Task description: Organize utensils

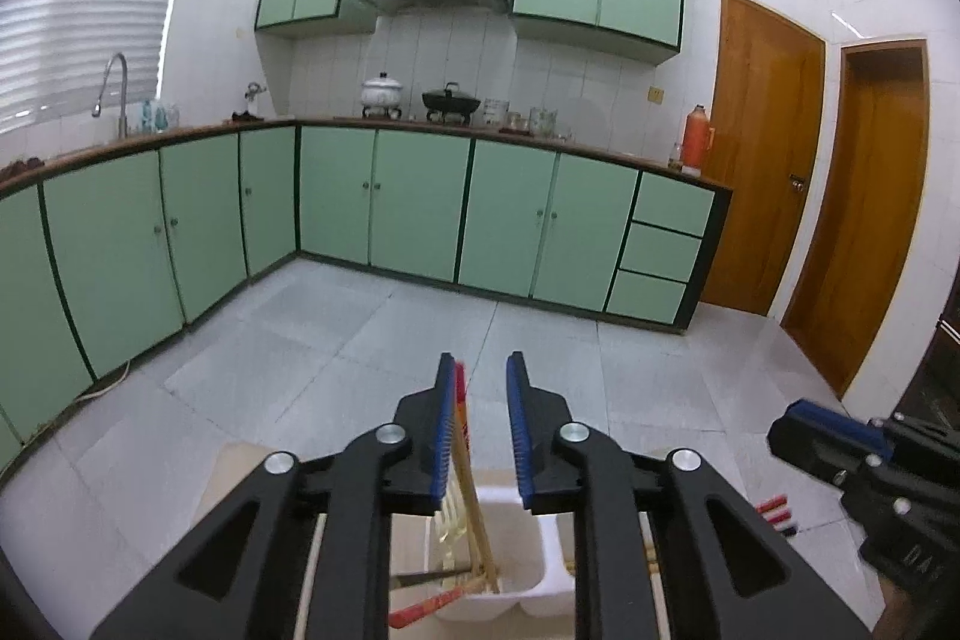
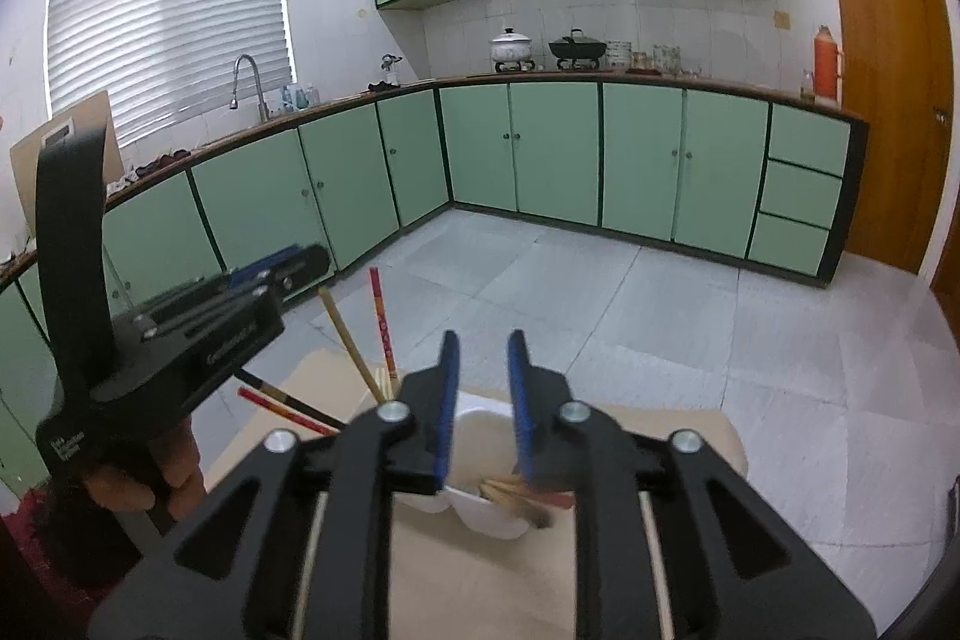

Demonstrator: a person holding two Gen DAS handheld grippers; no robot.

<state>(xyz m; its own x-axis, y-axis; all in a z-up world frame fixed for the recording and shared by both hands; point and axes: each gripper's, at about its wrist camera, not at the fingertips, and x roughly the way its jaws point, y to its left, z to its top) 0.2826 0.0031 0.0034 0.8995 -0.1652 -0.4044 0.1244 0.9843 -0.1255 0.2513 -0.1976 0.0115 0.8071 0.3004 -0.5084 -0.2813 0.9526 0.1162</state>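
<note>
White plastic holder point(image 1: 528, 574) right under my tongs, sitting on a cardboard box point(image 2: 678, 430), and that's where all the action is. My left gripper point(image 1: 480, 436) has its blue pads a little apart. A red-tipped chopstick point(image 1: 461, 400) leans along the inside of the left pad, but the other pad is clear of it, so I'd say nothing is actually clamped, it's just standing in the gap. Right gripper point(image 2: 483, 400) is the same story: pads slightly apart, nothing between them, hovering over the holder's other compartment.

Progress-wise, I reckon a good chunk is done. From the left camera there's a bunch of bamboo chopsticks point(image 1: 474, 532) standing tilted in one compartment. From the right camera I can see a few wooden ends point(image 2: 510, 490) poking out of the compartment on the right.

What's left: the right camera shows a red stick point(image 2: 282, 409) and a dark one point(image 2: 288, 397) angled low beside the holder, under my left hand point(image 2: 138, 478). Can't tell if those are in the holder or lying on the cardboard. Might still need tidying.

Further out it's just grey tiled floor point(image 1: 360, 340), then the green cabinets point(image 1: 420, 202) and a stove with pots along the back wall, none of it involved.
</note>
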